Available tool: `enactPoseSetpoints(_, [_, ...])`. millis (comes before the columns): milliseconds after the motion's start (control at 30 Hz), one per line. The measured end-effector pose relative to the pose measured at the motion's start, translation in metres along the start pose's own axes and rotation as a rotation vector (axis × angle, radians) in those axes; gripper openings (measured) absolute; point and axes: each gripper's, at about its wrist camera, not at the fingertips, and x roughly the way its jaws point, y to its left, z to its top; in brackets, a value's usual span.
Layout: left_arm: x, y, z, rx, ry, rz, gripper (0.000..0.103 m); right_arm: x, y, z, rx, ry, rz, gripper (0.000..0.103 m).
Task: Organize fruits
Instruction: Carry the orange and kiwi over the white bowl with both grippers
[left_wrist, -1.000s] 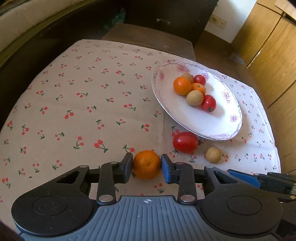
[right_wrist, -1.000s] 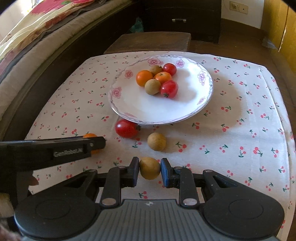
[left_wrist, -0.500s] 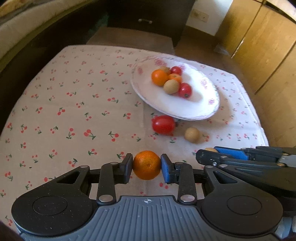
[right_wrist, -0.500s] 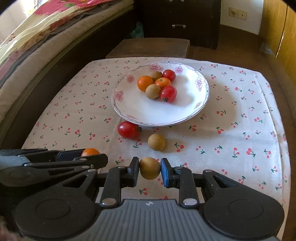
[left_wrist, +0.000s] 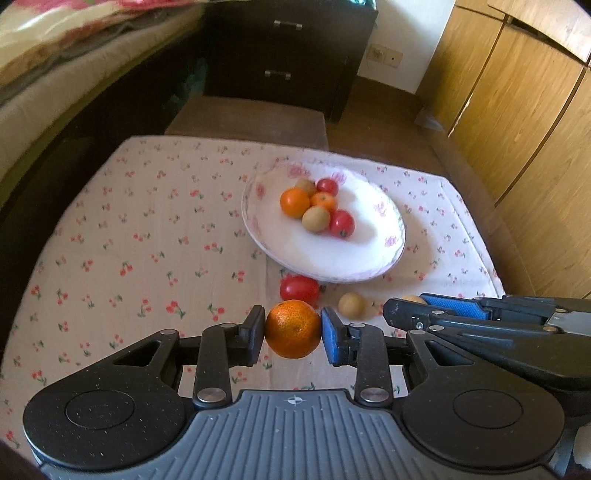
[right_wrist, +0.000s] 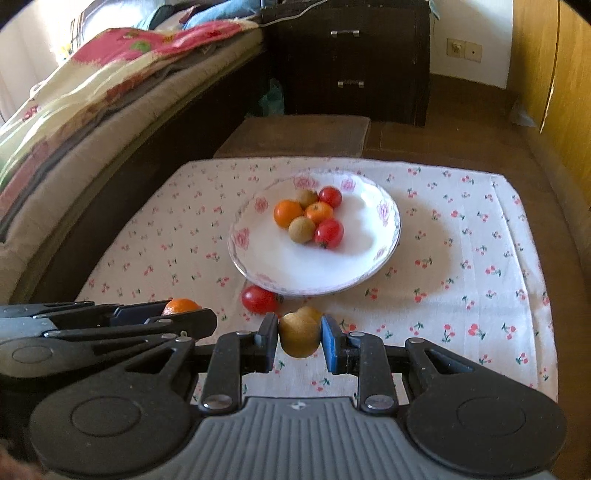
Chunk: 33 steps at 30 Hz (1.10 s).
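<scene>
The left gripper (left_wrist: 293, 329) had its jaws closed on an orange (left_wrist: 293, 328), pads pressed to both sides, fruit held clear above the cherry-print tablecloth (left_wrist: 147, 240). The right gripper (right_wrist: 299, 334) was clamped nearly all the way on a small tan fruit (right_wrist: 298, 335), also off the cloth. The 2 grippers sat side by side, close tog., near the table's front edge.

The white plate (right_wrist: 258, 258) w/ pink flowers on its rim lay ahead of both, toward the far side of the table. It held 6 fruits bunched in its back half: 2 oranges, 2 red tomatoes, 2 tan ones. A loose tomato (left_wrist: 299, 289) sat on the cloth just beside the plate's near rim. Another tan fruit (left_wrist: 351, 304) lay on the cloth right of it, apart from the plate.
</scene>
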Motion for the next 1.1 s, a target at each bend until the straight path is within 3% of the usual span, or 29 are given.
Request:
enactPoseSetpoints(467, [0.018,-0.01,0.035,-0.003,-0.049,-0.012,0.039,0.01,-0.016,0.035,0.021,-0.043,-0.02,0.028])
enactPoseSetpoints(1100, [0.07,-0.006,0.058,-0.006,-0.016,0.048,0.039,0.065,-0.029,0.054,0.037,-0.008,-0.043,0.028])
